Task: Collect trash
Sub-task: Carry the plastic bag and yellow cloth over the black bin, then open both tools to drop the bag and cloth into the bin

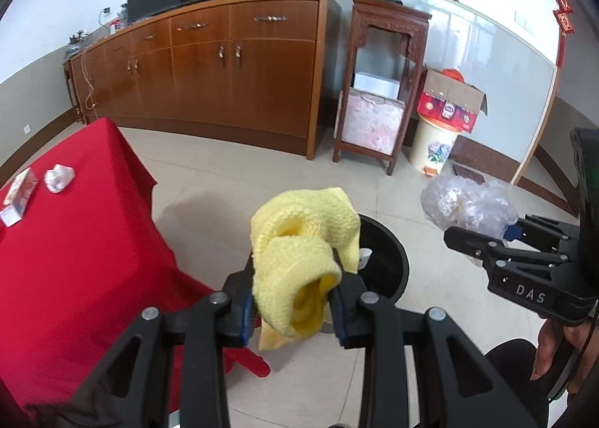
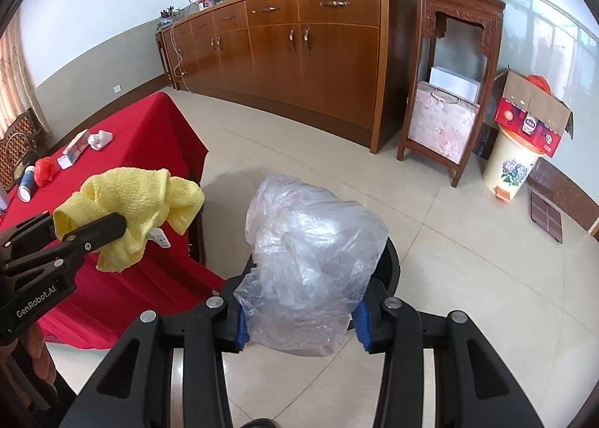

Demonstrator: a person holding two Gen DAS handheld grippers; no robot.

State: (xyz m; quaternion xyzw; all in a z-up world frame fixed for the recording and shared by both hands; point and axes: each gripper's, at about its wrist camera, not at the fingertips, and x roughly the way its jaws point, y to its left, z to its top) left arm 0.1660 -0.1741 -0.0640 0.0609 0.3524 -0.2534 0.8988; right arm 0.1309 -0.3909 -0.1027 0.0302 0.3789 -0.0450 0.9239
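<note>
Now the left tool (image 1: 295,300) pinches a bunched yellow cloth (image 1: 299,244), and the right tool (image 2: 299,319) clamps a crumpled clear plastic bag (image 2: 310,259); both hang above a round black bin (image 1: 389,259) (a white cup inside) beside the red-draped desk (image 1: 75,259).

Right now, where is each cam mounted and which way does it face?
Left wrist: on the left gripper, looking forward and down along its fingers at the yellow cloth it grips, over a black bin; the right gripper and a hand show at right.
Right wrist: on the right gripper, looking forward and down at the clear plastic bag it grips; the left gripper with the cloth shows at left.
Shared: red tablecloth, wooden sideboard, both loads, both grippers.
</note>
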